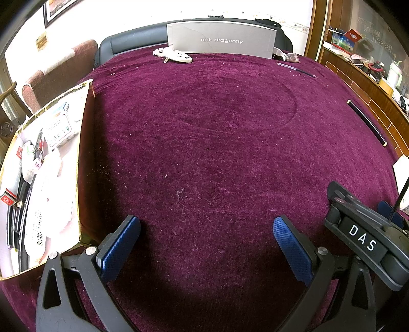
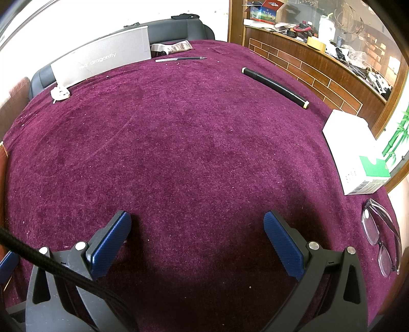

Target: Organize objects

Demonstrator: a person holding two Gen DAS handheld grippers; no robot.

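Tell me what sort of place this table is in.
Probably a lived-in home room, perhaps a dining or sitting room. A purple cloth-covered table has padded chairs beside it, a curved wooden counter cluttered with household items runs along one side, and a framed picture hangs on the wall.

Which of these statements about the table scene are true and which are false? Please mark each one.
1. Both hand-held grippers, left and right, are open and hold nothing. True.
2. The glasses lie inside the cardboard box. False: they lie on the purple cloth, near the right hand-held gripper.
3. The grey board stands at the far edge of the table. True.
4. The black tube stands upright. False: it lies flat on the cloth.
5. The cardboard box already holds several items. True.
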